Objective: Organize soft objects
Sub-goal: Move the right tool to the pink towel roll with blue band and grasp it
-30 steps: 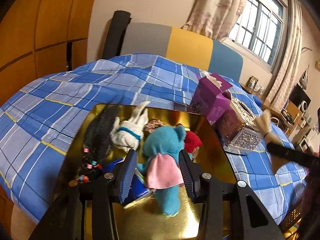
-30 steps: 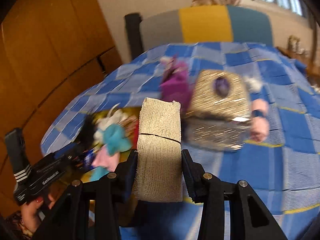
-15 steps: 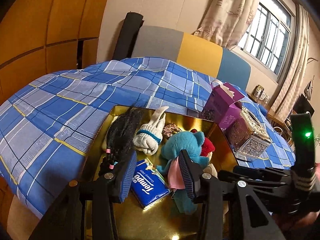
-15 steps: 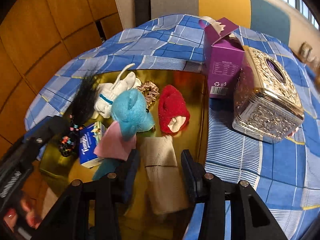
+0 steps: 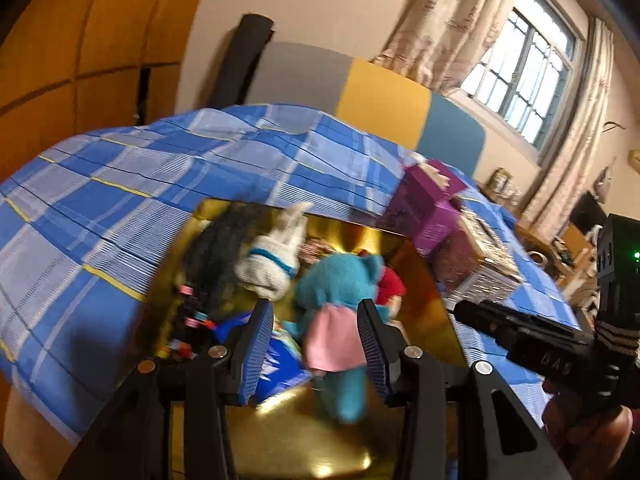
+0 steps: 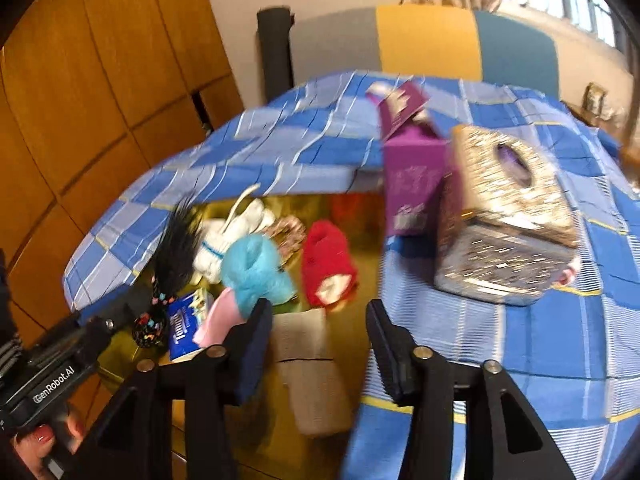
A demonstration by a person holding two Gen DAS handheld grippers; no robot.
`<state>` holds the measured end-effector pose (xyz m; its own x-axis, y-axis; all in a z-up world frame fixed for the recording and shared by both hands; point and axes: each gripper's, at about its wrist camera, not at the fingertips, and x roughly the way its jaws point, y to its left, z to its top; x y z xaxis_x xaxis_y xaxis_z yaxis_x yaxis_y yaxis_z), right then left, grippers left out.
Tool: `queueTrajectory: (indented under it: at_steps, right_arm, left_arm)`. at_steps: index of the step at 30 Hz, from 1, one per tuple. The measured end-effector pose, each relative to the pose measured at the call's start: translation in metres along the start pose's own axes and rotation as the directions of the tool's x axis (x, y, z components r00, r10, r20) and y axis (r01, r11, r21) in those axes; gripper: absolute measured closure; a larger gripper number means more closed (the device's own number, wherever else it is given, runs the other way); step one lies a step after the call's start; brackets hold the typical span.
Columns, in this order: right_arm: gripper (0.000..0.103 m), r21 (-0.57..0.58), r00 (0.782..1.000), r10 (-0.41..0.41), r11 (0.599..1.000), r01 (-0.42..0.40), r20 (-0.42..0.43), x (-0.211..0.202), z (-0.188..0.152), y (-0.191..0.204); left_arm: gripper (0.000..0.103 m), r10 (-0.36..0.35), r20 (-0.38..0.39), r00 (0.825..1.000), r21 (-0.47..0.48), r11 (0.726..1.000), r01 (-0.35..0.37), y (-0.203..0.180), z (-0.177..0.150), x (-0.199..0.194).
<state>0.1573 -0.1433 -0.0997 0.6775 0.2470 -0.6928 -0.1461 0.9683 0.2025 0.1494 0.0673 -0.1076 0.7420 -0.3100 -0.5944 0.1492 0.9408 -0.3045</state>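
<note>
A gold tray [image 6: 360,248] on the blue plaid cloth holds several soft items. They are a teal plush bear in a pink dress [image 5: 340,292], a white sock toy [image 5: 272,264], a red knit piece [image 6: 326,264], a black hair piece [image 6: 176,248] and a blue tissue pack [image 6: 182,324]. A beige woven roll [image 6: 308,368] lies at the tray's near right edge between the fingers of my right gripper [image 6: 320,346]. Its jaws are opening and neither pad touches the roll. My left gripper [image 5: 314,344] hovers open over the bear with gaps on both sides.
A purple tissue box [image 6: 412,168] and a glittery metallic tissue box [image 6: 504,216] stand right of the tray. The blue plaid cloth [image 5: 160,184] covers the surface. Behind it stands a grey, yellow and teal headboard [image 5: 384,104]. Wooden panels [image 6: 80,100] line the left.
My right gripper carried the beige roll from above the cloth to the tray, set it down and spread its jaws off it. The left gripper stayed over the bear.
</note>
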Motion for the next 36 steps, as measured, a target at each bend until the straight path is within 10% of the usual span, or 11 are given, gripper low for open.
queueTrajectory:
  at_steps: [18, 36]
  right_arm:
    - [0.046, 0.336, 0.975, -0.211, 0.925, 0.178, 0.064, -0.055, -0.031, -0.171]
    - [0.047, 0.389, 0.985, -0.164, 0.906, 0.168, -0.045, 0.052, 0.049, -0.289]
  left_arm:
    - [0.059, -0.161, -0.063, 0.985, 0.184, 0.968, 0.170, -0.086, -0.010, 0.003]
    - [0.059, -0.181, -0.114, 0.977, 0.262, 0.943, 0.206, -0.135, -0.010, 0.009]
